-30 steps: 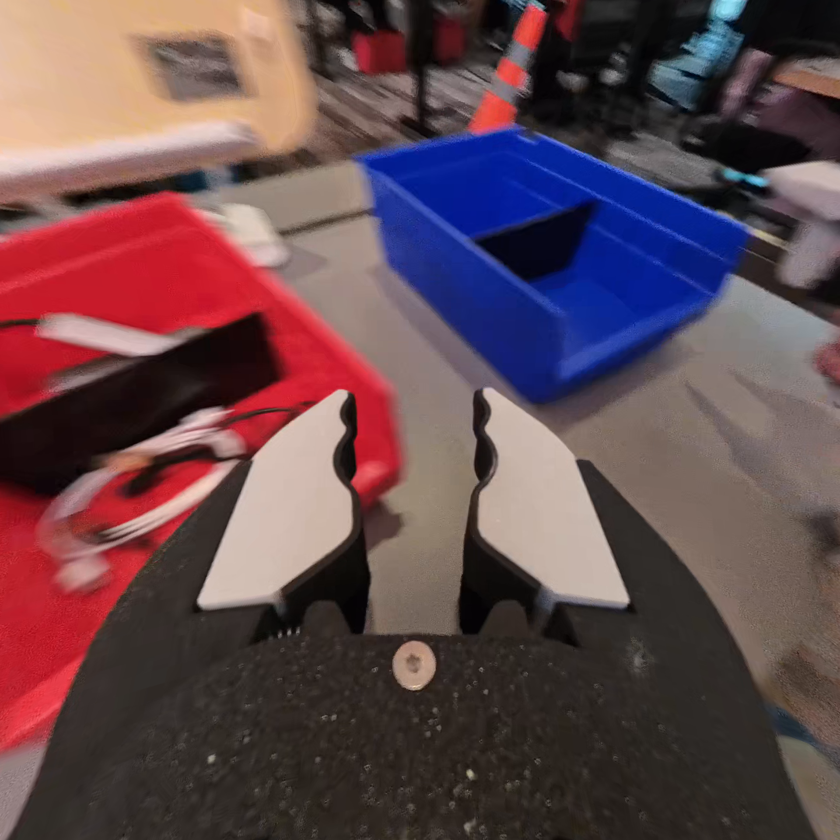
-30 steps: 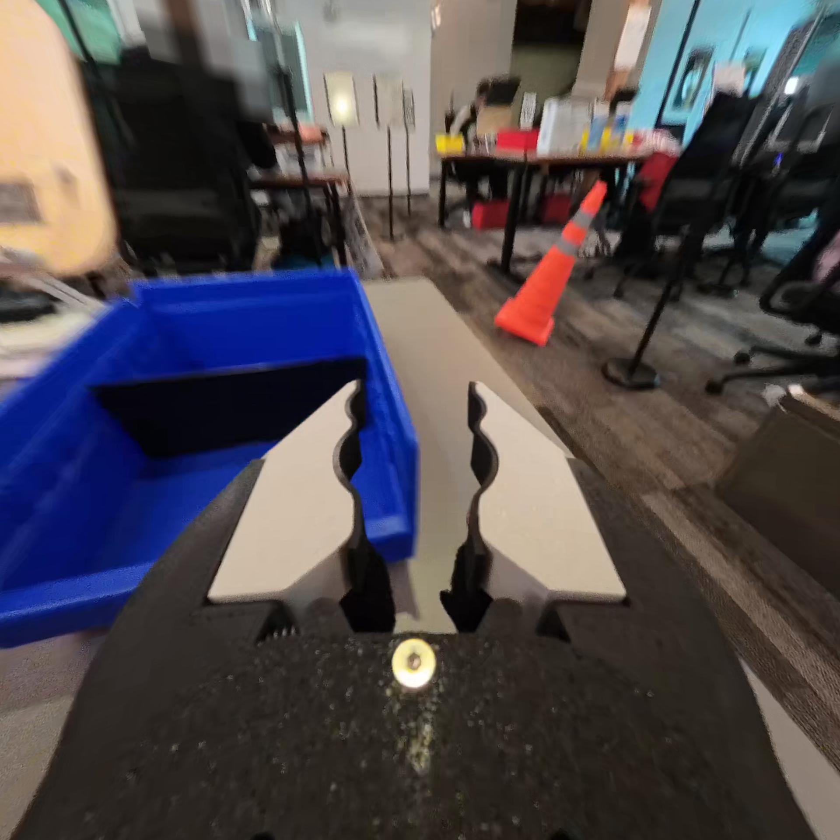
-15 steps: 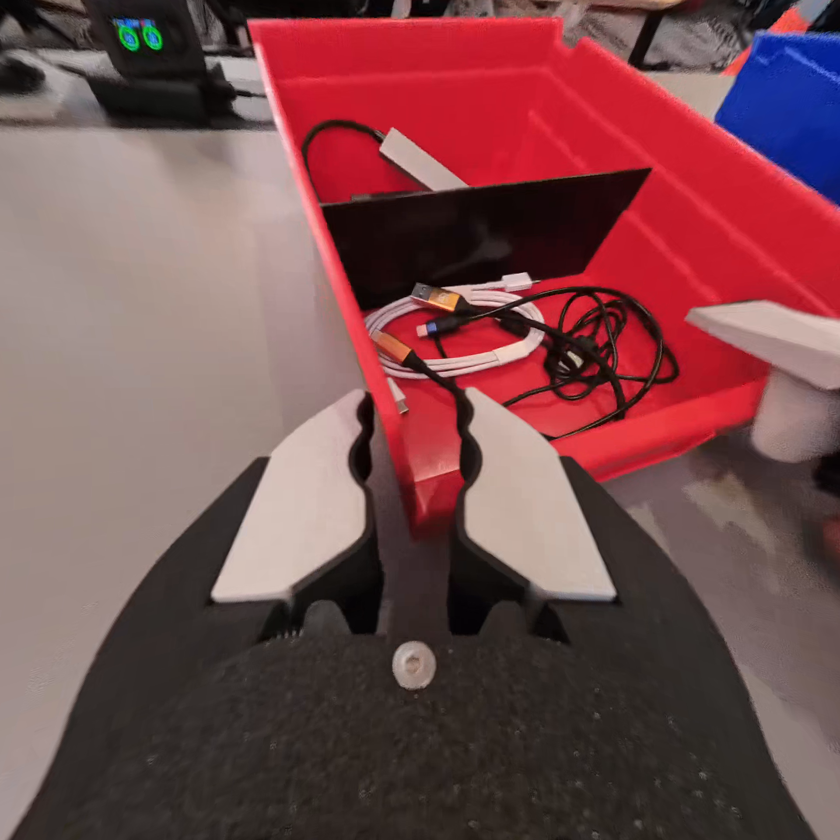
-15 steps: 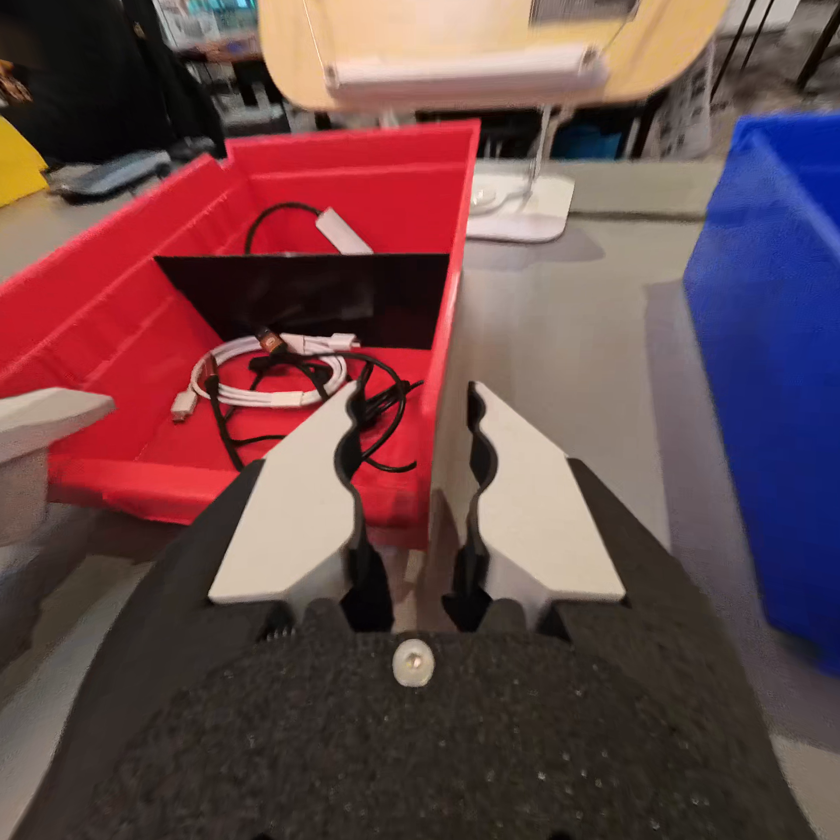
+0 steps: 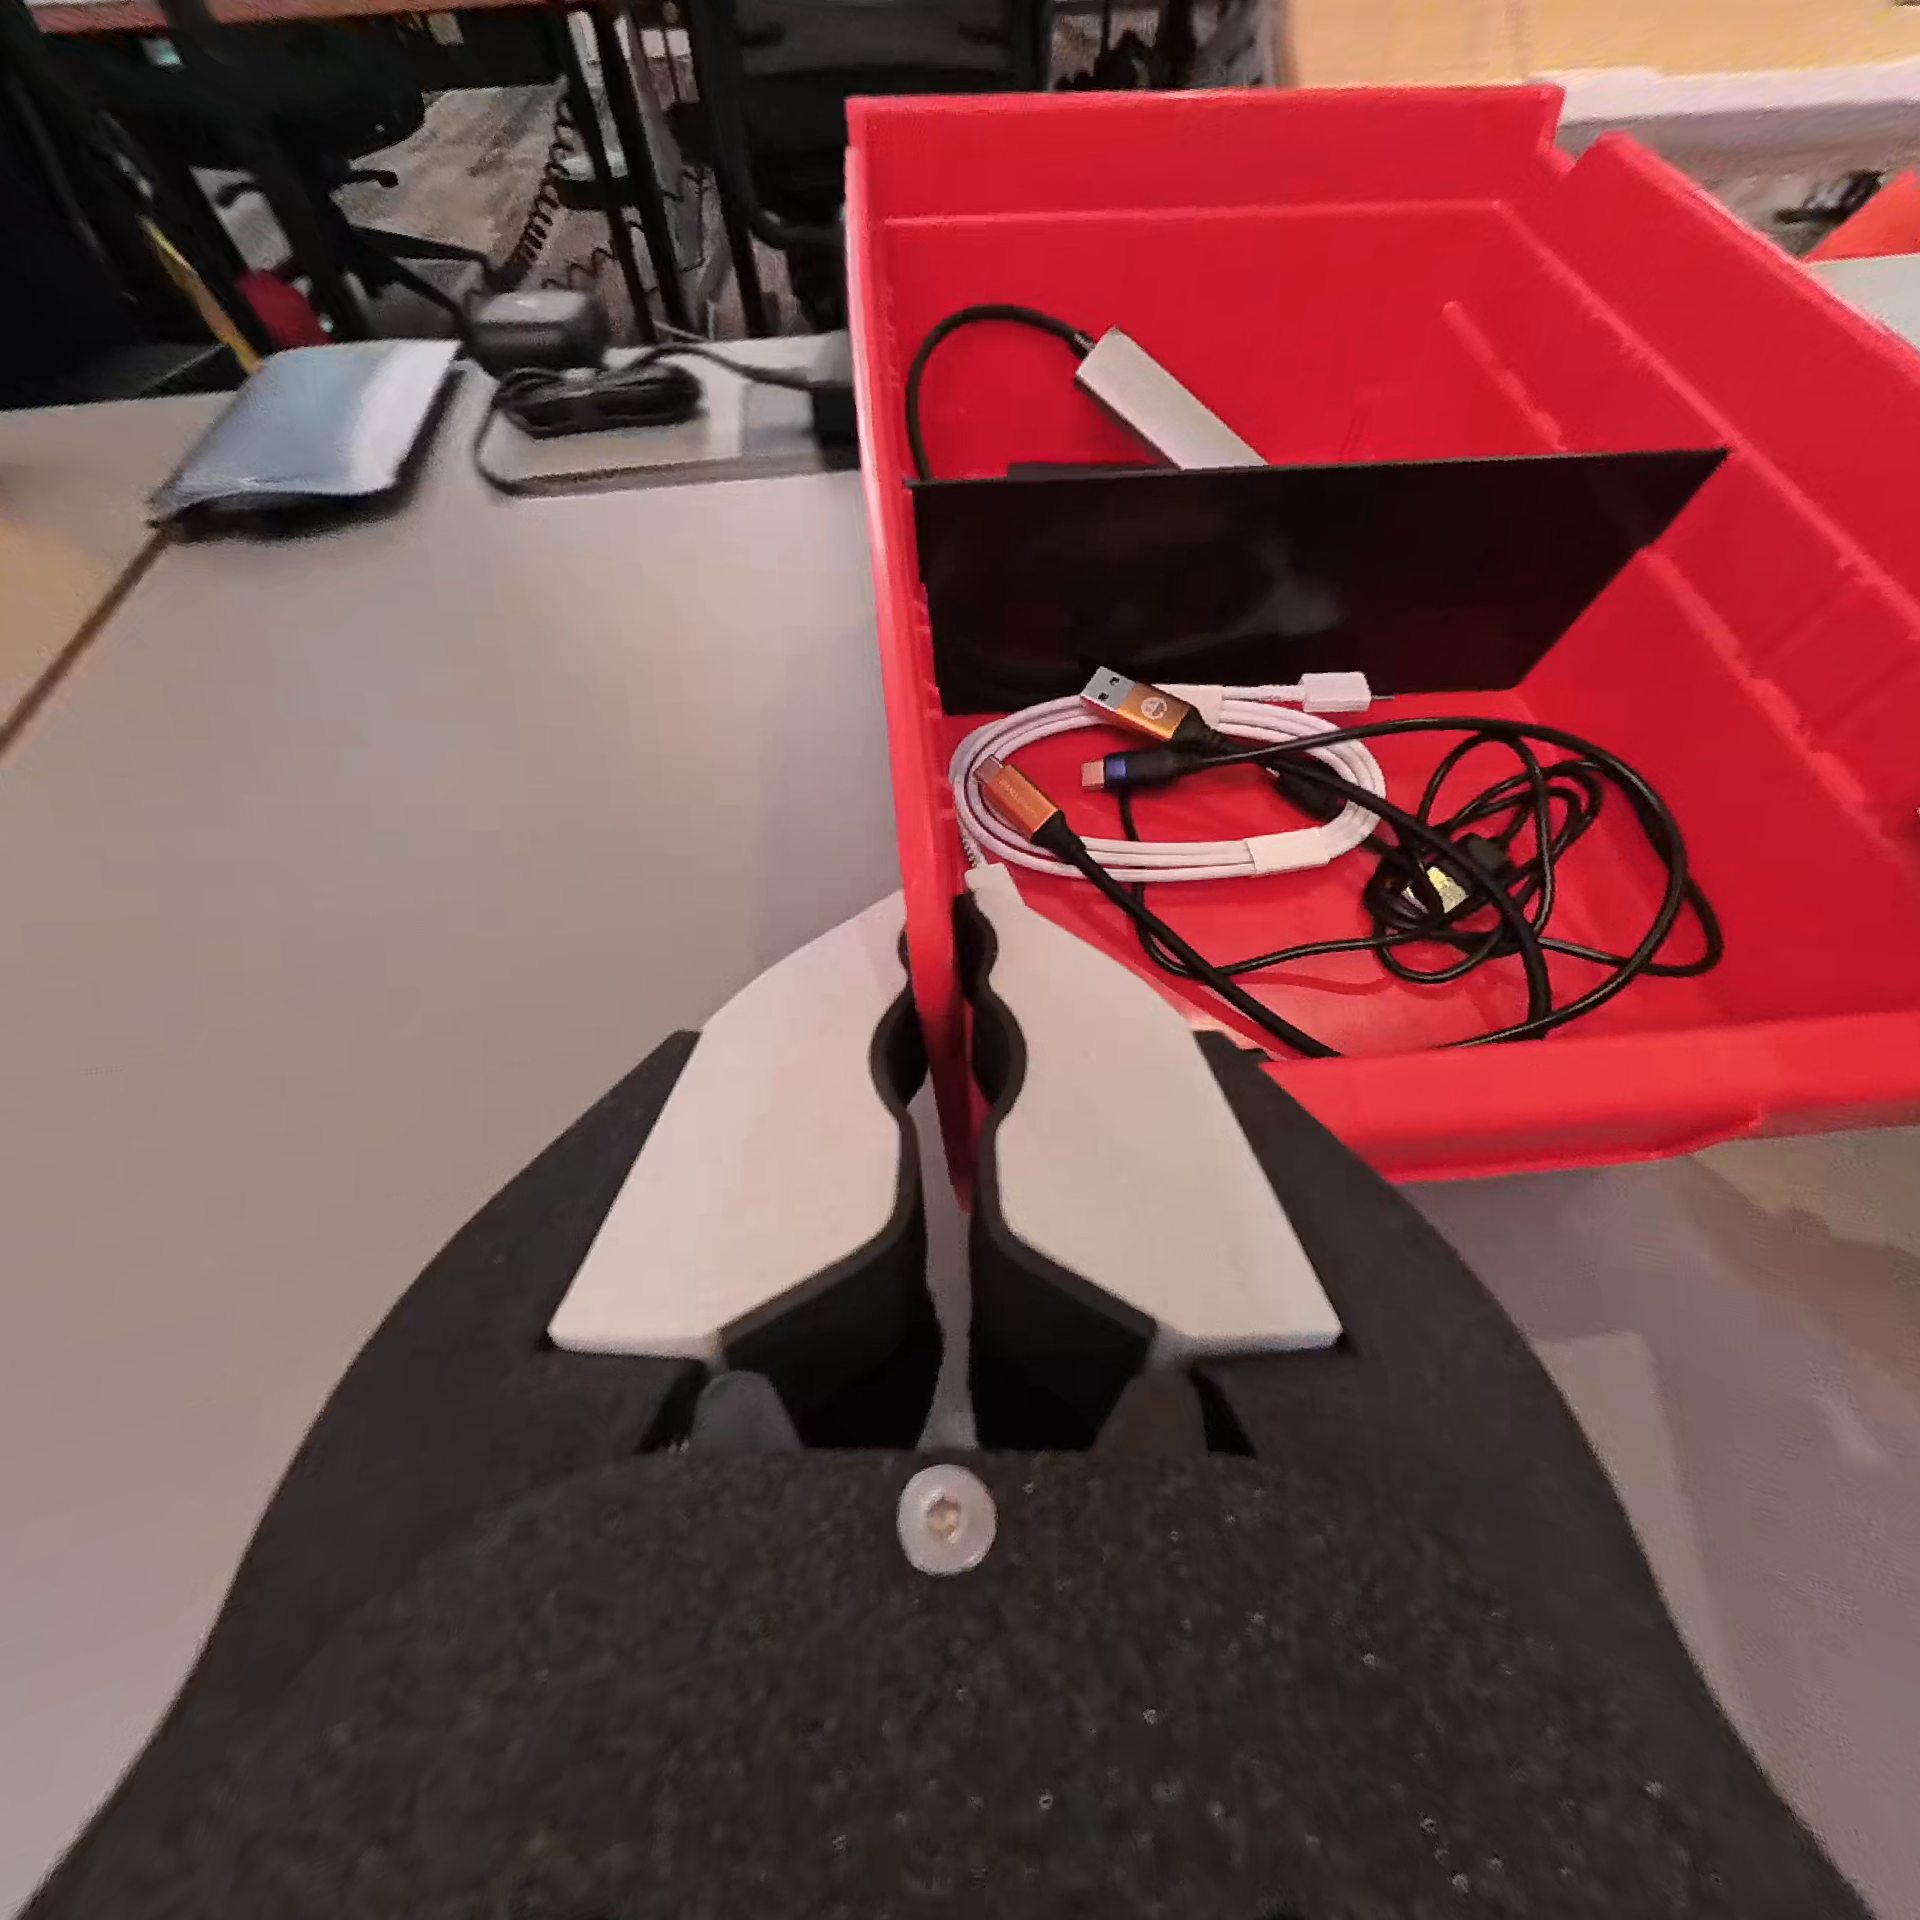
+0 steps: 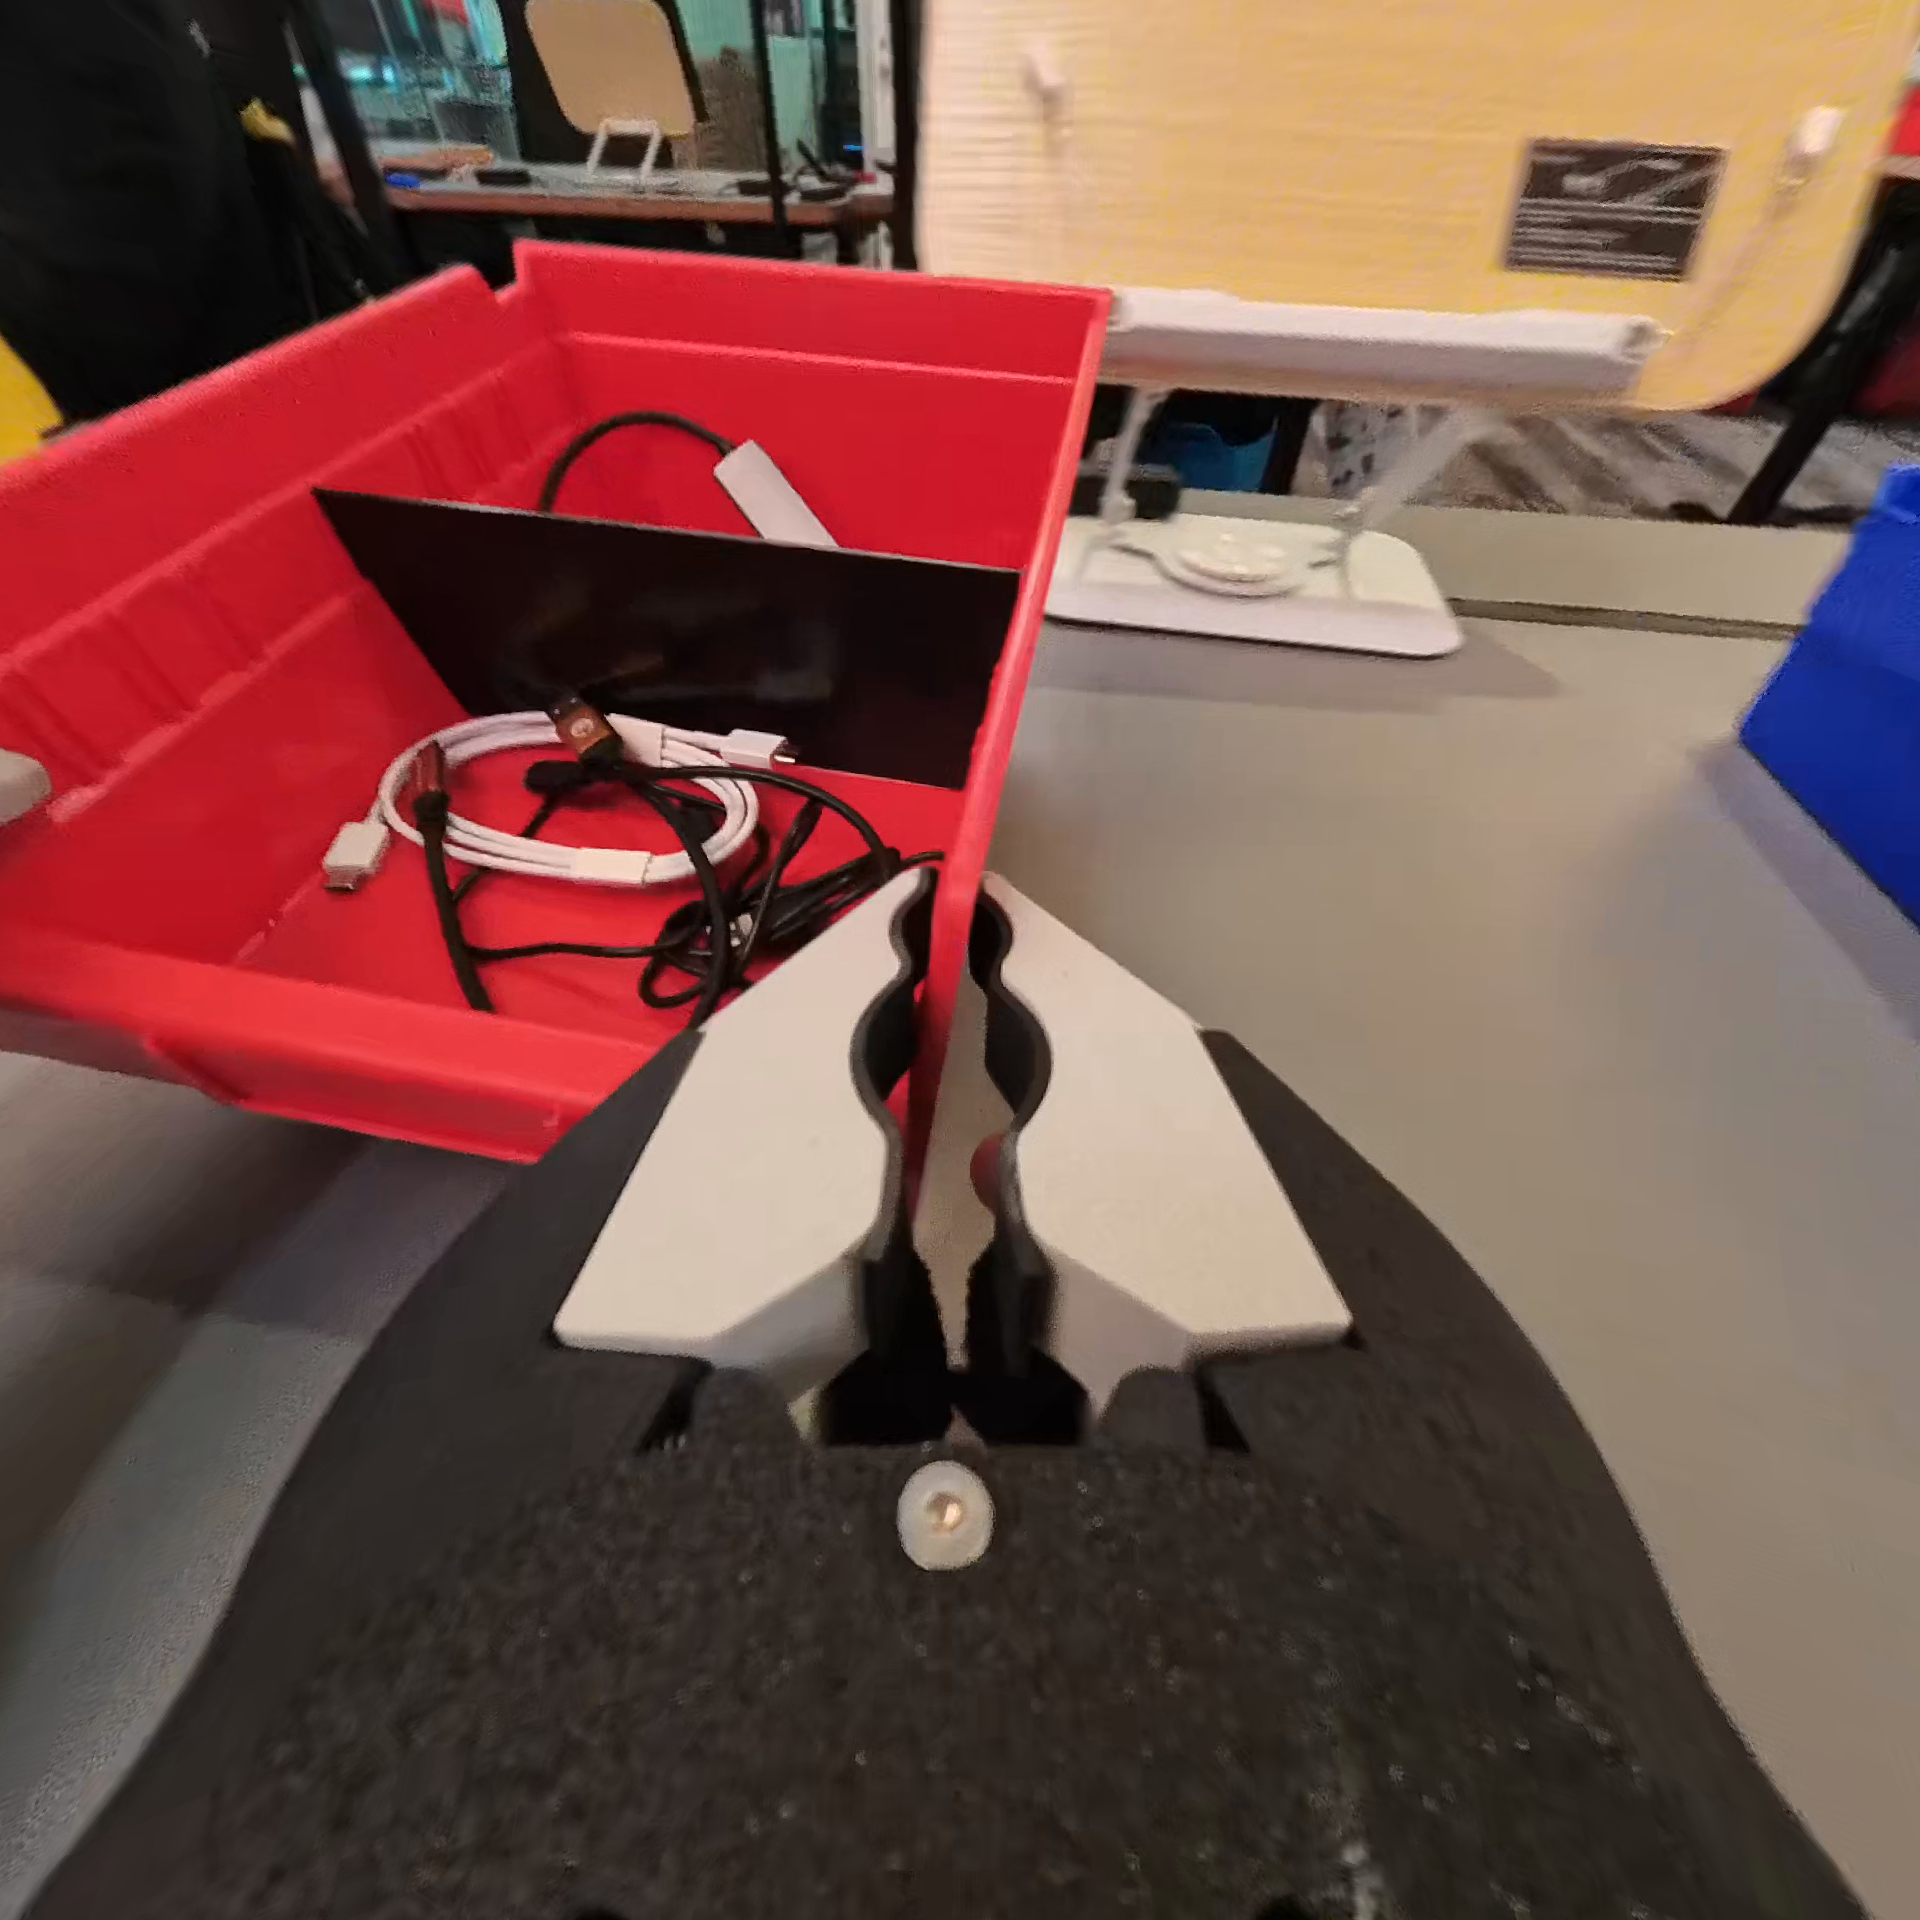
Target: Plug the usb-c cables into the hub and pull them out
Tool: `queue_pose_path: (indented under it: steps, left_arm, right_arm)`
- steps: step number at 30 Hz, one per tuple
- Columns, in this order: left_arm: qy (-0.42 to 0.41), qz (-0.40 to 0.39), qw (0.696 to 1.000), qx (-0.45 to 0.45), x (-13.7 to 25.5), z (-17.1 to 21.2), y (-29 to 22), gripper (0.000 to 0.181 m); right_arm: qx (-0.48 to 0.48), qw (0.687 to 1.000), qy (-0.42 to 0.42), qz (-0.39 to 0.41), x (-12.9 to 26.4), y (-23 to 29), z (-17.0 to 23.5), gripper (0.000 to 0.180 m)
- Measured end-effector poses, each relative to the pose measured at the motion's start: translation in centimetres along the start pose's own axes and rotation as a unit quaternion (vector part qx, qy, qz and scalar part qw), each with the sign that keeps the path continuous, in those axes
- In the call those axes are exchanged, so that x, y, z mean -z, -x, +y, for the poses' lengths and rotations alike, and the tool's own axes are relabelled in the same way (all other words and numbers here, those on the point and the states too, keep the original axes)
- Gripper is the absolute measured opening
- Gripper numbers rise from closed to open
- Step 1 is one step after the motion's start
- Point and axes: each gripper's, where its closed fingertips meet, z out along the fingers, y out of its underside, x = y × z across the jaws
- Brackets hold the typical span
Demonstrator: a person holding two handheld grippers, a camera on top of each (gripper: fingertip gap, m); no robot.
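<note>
While both grippers clamp opposite side walls of the open red plastic bin (image 5: 1226, 145), the step in hand appears to be repositioning that bin before any plugging begins.

Left gripper (image 5: 940, 914): fingers pinching the bin's left wall near its front corner, one inside, one outside.
Right gripper (image 6: 951, 894): fingers pinching the right wall at the matching spot.
Bin: resting on the grey table (image 5: 416, 779), split by a black divider panel (image 5: 1299, 561).
Slim silver hub with black lead (image 5: 1164, 400): rear compartment, behind the divider, leaning against it.
Coiled white cable (image 5: 1174, 847): front compartment, overlapped by a black cable with orange plug ends (image 5: 1023, 805) and a tangled thin black cable (image 5: 1538, 883).
Blue plastic bin (image 6: 1860, 707): well apart, at the right.

Handling note: move both grips evenly and level, since uneven pulling would likely twist the thin walls or slip a finger off. Keep it low and slow so the hub stays behind the divider and the loose cables do not shift further into a knot.
</note>
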Motion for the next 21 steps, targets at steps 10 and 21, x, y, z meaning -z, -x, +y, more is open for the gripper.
queue_pose_path:
  steps: [10,21]
  left_arm:
    - [0.027,-0.022,0.998,0.043,-1.9,2.2,6.7,0.003]
    - [0.019,-0.039,0.994,0.102,-1.5,2.5,7.8,0.027]
  right_arm:
    - [-0.006,0.998,0.031,-0.049,-5.1,7.0,0.9,0.005]
    - [-0.025,0.948,0.046,-0.314,2.4,4.2,-0.4,0.038]
